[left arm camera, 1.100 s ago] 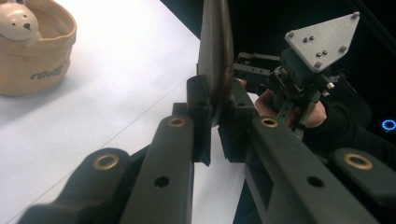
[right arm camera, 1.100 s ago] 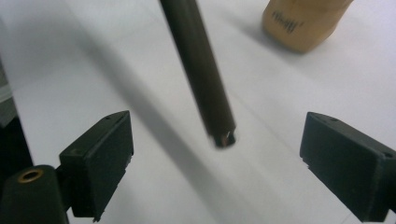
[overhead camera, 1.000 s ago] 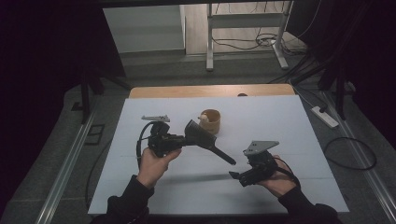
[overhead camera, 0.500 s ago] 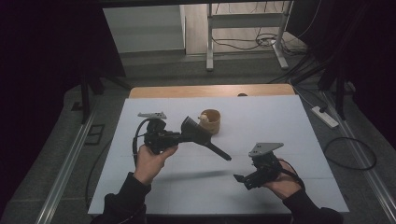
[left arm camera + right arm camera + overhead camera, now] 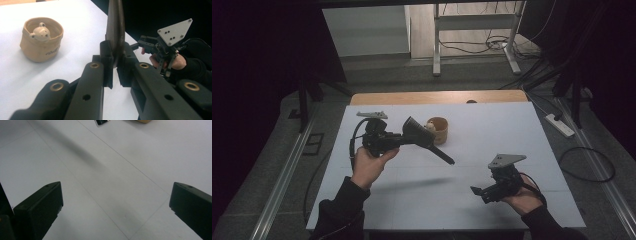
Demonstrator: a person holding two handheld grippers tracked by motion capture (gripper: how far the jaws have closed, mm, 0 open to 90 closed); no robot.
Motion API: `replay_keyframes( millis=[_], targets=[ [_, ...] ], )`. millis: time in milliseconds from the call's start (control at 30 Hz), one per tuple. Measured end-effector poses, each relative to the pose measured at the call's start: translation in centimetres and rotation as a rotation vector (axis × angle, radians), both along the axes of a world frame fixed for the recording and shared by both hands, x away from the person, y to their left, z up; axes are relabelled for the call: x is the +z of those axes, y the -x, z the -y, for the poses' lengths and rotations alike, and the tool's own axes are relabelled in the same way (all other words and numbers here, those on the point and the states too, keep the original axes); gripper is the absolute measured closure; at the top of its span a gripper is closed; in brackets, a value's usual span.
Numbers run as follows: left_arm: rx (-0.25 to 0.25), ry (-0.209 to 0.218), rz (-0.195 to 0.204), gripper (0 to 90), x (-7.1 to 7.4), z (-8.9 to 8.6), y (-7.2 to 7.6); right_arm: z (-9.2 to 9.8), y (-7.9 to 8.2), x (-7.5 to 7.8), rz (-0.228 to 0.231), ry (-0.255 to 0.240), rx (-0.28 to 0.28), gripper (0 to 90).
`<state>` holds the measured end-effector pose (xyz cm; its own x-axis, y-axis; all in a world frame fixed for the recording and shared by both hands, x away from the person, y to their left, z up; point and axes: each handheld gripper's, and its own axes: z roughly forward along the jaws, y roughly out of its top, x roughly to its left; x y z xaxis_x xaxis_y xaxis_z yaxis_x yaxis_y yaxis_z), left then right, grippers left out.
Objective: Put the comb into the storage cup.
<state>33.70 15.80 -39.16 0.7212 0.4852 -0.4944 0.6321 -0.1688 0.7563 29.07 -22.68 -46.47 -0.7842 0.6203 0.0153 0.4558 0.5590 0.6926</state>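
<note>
Your left gripper [image 5: 424, 137] is clamped on a flat dark strip [image 5: 441, 153]: in the left gripper view its jaws pinch the near end of that strip [image 5: 115, 30] between them, and the rest of it runs straight out ahead of the pads, edge-on to the camera. From above, the strip juts past the jaws toward your right and slants down over the white table [image 5: 492, 125] without touching it; a soft shadow of it lies on the sheet below. Just beyond the jaws, on their far side, stands a small tan pot [image 5: 437, 129] with a little bear figure [image 5: 430, 126] peeping over its rim; in the left gripper view that pot [image 5: 41, 40] sits upright to the left of the strip, near it but clear of it, with the bear [image 5: 40, 33] leaning against the pot's inner wall. Your right gripper [image 5: 479, 191] is held low over the near right part of the sheet, well apart from the strip's free tip, and its jaws have just been opening; they now stand wide with nothing between them. In the right gripper view you look along those spread jaws at bare white sheet [image 5: 120, 177], and the strip's tip [image 5: 102, 122] shows far ahead of them at the top edge.
</note>
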Motion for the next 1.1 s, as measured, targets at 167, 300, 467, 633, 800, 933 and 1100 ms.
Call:
replay_keyframes(
  millis=[167,300,467,633,800,933,1100],
  targets=[
    [0.005,-0.014,0.007,82.8,0.5,0.0,-0.4,0.6,0.1,-0.1,-0.002,0.007,-0.009,0.0],
    [0.008,-0.022,0.009,82.8,0.8,-0.1,-0.8,1.2,0.3,-0.2,-0.001,0.016,-0.017,0.0],
    [0.016,-0.026,0.010,82.8,1.2,-0.3,-1.2,2.0,0.6,-0.2,-0.005,0.015,-0.033,0.0],
    [0.025,-0.028,0.012,82.8,1.7,-0.5,-1.5,2.7,0.9,-0.3,-0.012,0.018,-0.054,0.0],
    [0.032,-0.029,0.018,82.8,2.2,-0.7,-1.9,3.5,1.1,-0.3,-0.015,0.017,-0.076,0.0],
    [0.036,-0.035,0.018,82.8,2.7,-0.7,-2.3,4.1,1.4,-0.3,-0.016,0.016,-0.092,0.0],
    [0.043,-0.046,0.024,82.8,3.2,-0.7,-2.8,4.8,1.7,-0.3,-0.023,0.016,-0.109,0.0]
  ],
)
